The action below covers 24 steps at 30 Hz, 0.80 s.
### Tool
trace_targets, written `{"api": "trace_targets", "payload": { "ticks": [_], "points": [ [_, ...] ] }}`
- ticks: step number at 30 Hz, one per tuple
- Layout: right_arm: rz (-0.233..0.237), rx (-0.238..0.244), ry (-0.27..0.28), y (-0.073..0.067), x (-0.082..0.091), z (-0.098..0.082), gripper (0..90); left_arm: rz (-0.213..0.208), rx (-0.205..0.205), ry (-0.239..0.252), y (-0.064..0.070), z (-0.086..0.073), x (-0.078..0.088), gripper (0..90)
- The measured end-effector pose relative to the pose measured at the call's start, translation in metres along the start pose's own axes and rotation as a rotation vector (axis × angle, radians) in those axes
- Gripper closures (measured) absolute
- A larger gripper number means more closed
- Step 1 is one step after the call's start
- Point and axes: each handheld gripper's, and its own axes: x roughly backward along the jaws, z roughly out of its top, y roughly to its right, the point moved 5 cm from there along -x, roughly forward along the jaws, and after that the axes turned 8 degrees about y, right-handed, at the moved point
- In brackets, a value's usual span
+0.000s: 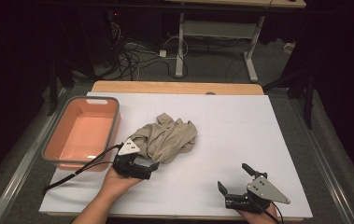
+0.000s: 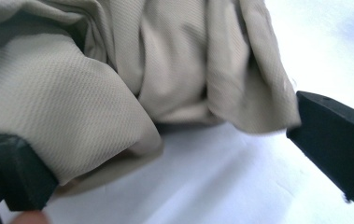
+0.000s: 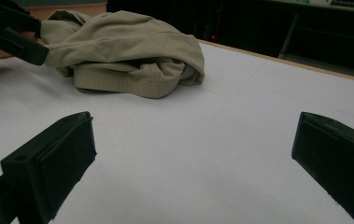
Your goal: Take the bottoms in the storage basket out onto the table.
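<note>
Black tools [image 1: 235, 179], grey triangular plates, black cables.

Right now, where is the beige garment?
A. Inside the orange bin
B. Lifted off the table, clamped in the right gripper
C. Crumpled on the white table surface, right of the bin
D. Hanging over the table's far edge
C: the beige garment lies bunched on the white table surface, beside the orange bin, with the open left gripper at its edge.

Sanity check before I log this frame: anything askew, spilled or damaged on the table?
Nothing spilled or broken that I can see. The only untidy item is the beige cloth, crumpled in a heap mid-table rather than flat or in the bin, which looks empty. The left gripper is open at the cloth's edge; the right gripper is open over bare table.
</note>
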Motion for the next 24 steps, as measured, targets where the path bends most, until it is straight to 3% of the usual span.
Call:
{"api": "trace_targets", "payload": {
  "ticks": [3,8,12,20,24],
  "points": [
    [0.000,-0.001,0.003,0.000,0.000,0.000,0.5,0.000,-0.020,0.019,0.004,-0.006,0.009,0.0],
    [-0.003,0.000,0.010,0.000,0.001,0.001,0.5,-0.003,0.002,0.103,0.005,-0.014,0.028,0.0],
    [-0.004,-0.003,0.015,0.000,0.001,0.001,0.5,-0.008,-0.011,0.155,0.008,-0.023,0.041,0.0],
    [-0.001,-0.002,0.019,-0.003,0.002,0.001,0.4,0.021,-0.008,0.206,0.006,-0.037,0.067,0.0],
    [-0.007,-0.010,0.026,-0.005,0.005,0.002,0.5,0.032,-0.006,0.247,0.003,-0.037,0.071,0.0]
  ]
}}
